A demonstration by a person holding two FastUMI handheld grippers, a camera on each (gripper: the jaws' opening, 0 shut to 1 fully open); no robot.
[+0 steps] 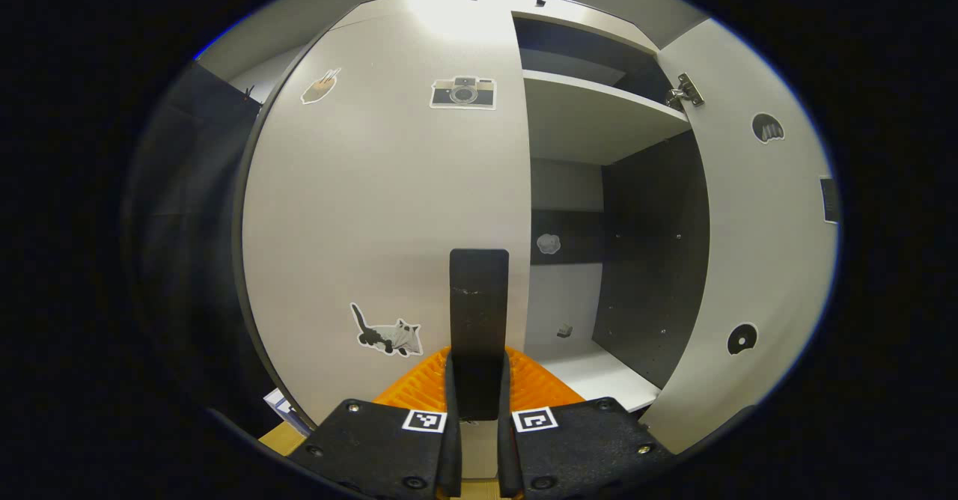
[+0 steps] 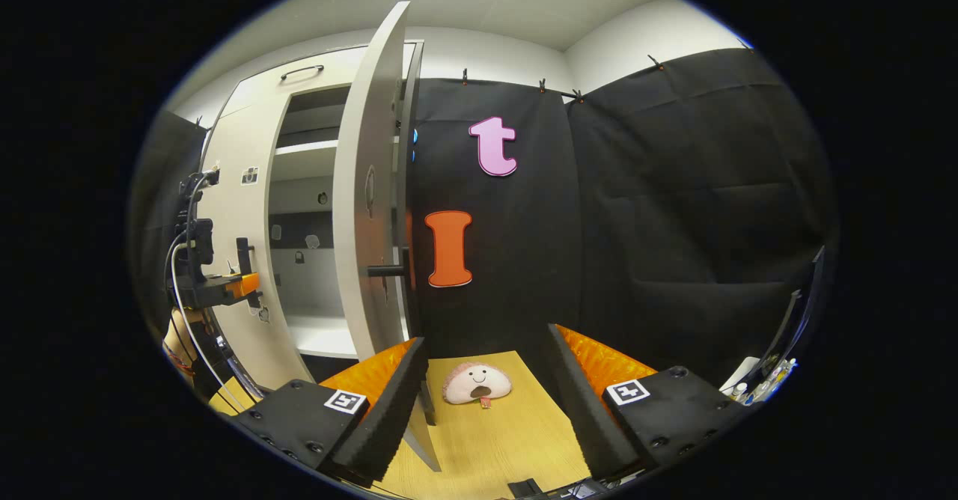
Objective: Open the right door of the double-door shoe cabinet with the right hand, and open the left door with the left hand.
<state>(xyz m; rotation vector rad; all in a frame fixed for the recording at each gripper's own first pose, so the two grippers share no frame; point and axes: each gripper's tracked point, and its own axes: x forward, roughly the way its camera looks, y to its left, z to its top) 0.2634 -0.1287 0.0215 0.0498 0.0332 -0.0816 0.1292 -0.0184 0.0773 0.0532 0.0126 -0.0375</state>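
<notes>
The shoe cabinet is pale grey outside and has darker inner walls, with two doors. The left door is shut flat against the front; it carries three stickers: a camera near its top edge, a cat near its bottom edge, and a small one at its upper left corner. The right door stands swung wide open, showing one metal hinge near its top and two dark stickers on its inner face. Two white shelves show inside the cabinet, one high and one at the bottom.

In the left gripper view, the left gripper has its black fingers pressed onto the dark upright handle, which sits at the left door's right edge and rises straight up from between the pads.

In the right gripper view, the right gripper has its fingers spread wide with nothing between them. The open right door's edge stands just left of the left finger, its dark handle jutting to the right. A plush toy lies on the wooden floor between the fingers, farther ahead. The left gripper shows at the far left, against the left door.
</notes>
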